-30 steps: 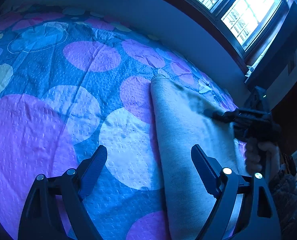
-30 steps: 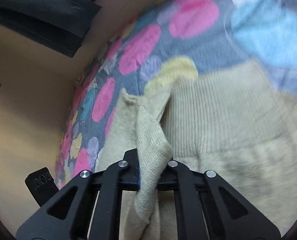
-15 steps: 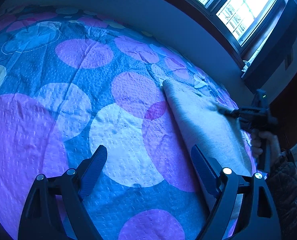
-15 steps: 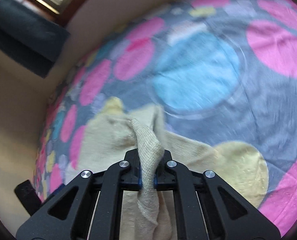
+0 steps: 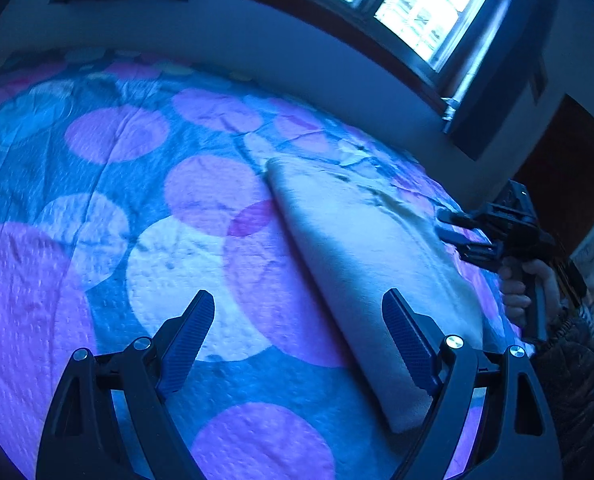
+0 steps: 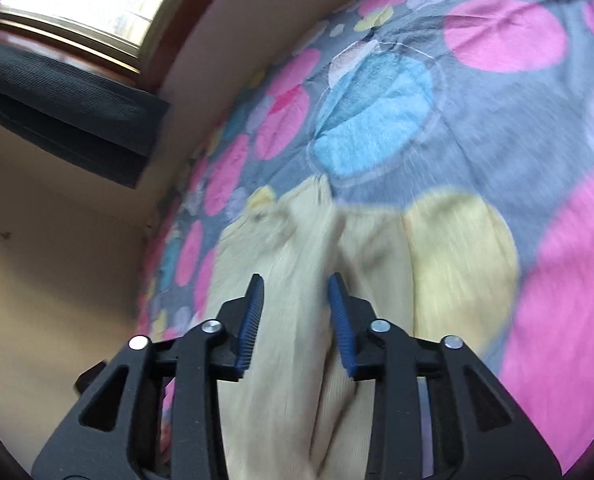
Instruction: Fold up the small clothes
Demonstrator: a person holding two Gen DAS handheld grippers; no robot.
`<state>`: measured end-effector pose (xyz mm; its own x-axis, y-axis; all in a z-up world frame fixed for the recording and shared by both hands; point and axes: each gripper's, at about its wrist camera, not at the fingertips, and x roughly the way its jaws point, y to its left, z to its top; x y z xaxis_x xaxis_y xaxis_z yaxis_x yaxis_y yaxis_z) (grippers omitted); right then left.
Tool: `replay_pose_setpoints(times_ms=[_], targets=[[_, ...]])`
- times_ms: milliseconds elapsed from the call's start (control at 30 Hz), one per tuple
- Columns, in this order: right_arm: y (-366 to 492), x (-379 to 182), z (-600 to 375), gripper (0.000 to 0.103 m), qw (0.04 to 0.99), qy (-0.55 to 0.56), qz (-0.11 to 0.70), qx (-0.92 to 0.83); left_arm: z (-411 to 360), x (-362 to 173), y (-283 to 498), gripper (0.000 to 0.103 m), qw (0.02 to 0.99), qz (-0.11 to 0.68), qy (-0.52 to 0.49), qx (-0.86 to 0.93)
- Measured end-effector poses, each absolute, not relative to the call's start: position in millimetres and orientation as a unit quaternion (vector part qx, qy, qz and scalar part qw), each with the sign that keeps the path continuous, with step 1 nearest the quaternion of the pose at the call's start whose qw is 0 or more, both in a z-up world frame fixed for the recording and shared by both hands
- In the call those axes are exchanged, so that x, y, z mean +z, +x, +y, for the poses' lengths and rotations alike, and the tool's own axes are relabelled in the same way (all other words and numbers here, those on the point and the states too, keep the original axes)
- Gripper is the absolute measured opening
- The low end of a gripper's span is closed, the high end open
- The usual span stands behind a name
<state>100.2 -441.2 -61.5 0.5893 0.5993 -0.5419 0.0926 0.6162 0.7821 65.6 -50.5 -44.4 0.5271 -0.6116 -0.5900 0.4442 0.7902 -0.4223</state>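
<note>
A beige knit garment (image 5: 361, 248) lies folded in a long strip on the dotted bedspread (image 5: 145, 200). My left gripper (image 5: 299, 318) is open and empty, hovering above the spread with its right finger over the garment's near end. In the right wrist view the garment (image 6: 297, 380) lies below my right gripper (image 6: 297, 284), which is open and holds nothing. The right gripper also shows in the left wrist view (image 5: 463, 232) at the garment's far right edge, held by a hand.
A wall (image 5: 257, 48) runs along the bed's far side, with a window (image 5: 413, 4) above it. A dark curtain (image 6: 57, 108) hangs by the window in the right wrist view. The bedspread (image 6: 477, 92) stretches out beyond the garment.
My right gripper has opened and let go of the garment's fold, which now lies flat. The left gripper stayed open and shifted slightly; the garment lies further right in its view.
</note>
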Motion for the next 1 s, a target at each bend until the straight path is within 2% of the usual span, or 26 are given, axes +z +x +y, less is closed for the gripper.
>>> replay_pose_setpoints(times_ms=[67,300,633,767,867,1000], targets=[[72.0,-63.3,-444.7,0.04,0.782,0.426,0.423,0.169,-53.9,-41.4,60.5,0.085,0.865,0.375,-0.106,-0.316],[-0.3,-83.8,-447.2,0.042,0.744,0.476,0.434,0.178,-75.0,-37.8,32.3,0.085,0.86,0.382,-0.056,-0.335],[-14.8,-105.7,-439.4,0.046,0.692,0.54,0.425,0.22,-101.4,-50.2,10.1,0.085,0.859,0.403,0.029,-0.314],[-19.1,-78.4,-425.2,0.06,0.699,0.532,0.373,0.299,-93.5,-59.4,19.5,0.085,0.852,0.431,0.009,-0.297],[-21.1,-64.6,-420.1,0.061,0.724,0.492,0.375,0.306,-84.5,-65.5,25.3,0.085,0.841,0.448,-0.025,-0.301],[-26.1,-69.5,-432.1,0.061,0.721,0.512,0.368,0.288,-82.3,-66.1,27.5,0.085,0.84,0.449,-0.033,-0.303]])
